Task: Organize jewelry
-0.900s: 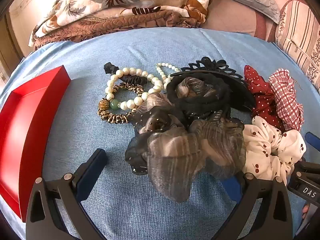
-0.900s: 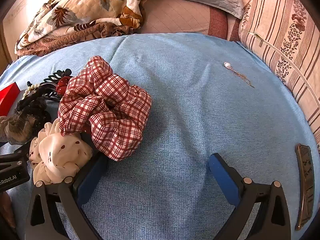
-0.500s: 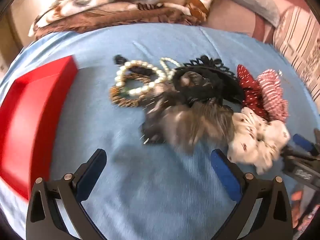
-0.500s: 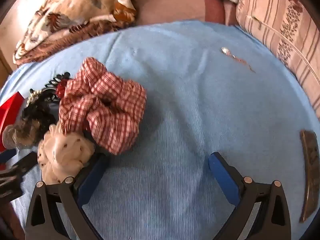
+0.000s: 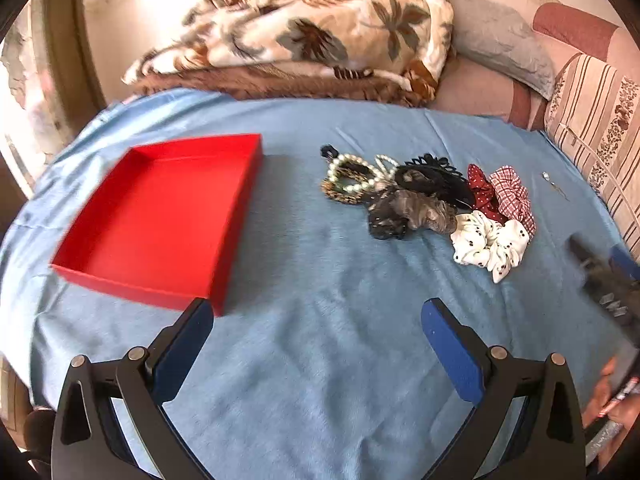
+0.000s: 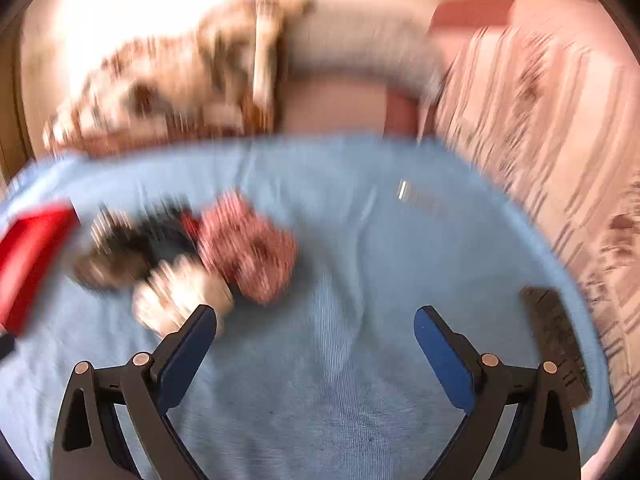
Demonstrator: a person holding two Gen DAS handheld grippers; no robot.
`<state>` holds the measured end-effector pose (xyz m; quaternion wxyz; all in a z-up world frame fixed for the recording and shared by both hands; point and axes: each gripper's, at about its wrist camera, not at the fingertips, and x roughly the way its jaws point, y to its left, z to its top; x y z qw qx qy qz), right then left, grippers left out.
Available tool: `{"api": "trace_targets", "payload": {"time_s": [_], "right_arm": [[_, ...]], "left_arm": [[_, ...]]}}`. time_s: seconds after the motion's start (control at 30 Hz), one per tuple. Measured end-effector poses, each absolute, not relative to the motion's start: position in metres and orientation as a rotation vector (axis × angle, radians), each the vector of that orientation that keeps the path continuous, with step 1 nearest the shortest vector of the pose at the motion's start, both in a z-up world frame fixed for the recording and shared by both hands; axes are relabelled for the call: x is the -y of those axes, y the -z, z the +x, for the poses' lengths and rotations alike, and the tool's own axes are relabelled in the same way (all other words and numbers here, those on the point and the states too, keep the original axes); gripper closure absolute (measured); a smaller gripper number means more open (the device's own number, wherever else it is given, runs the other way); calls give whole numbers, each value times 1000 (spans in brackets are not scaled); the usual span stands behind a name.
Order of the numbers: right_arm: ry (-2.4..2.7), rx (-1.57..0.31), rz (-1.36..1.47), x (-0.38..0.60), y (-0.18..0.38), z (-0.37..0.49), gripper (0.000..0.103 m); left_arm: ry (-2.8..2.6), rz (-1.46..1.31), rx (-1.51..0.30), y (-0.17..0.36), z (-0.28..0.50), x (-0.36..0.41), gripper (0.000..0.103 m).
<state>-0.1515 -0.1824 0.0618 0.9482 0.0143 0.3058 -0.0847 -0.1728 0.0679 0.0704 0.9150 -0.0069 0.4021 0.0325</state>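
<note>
Hovered with both tongs, left gripper [image 5: 318, 314] and right gripper [image 6: 315, 322], spread wide and empty (nothing sorted yet), needing a grab from the scrunchie-and-bead pile [image 5: 424, 200] for the shallow red cardboard tray [image 5: 132, 280].

A home bedroom: blue bedsheet [image 5: 320, 360], folded floral blanket [image 5: 312, 36] (pillows [image 5: 504, 48] alongside).

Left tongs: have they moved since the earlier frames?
Yes. The left tongs have pulled back from the scrunchie pile; the whole red box now shows.
</note>
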Motion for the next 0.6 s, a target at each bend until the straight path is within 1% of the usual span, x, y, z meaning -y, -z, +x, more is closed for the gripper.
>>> {"api": "trace_targets", "payload": {"time_s": [0.03,0.1,0.13,0.23,0.43,0.47,0.6], "right_arm": [[188,-547,23,180,-70,-166,0],[196,-443,10,175,-79,-187,0],[170,-439,11,169,-80,-190,0],[123,-544,20,161,-74,-186,0],[170,-515,30,158,-83,-191,0],[170,-512,33,164,-79,-204,0],[169,-540,37,164,-76,-204,0]], "left_arm": [[-79,-3,-806,-72,-184,-70,0],[-109,16,-784,-91,-176,-60,0],[-114,19,-762,-95,-183,-60,0],[-126,23,-703,-106,-201,-62,0],[-113,31,-670,-122,-212,-63,0],[-114,38,-668,-125,-213,-62,0],[-107,55,-675,-126,-216,-56,0]]}}
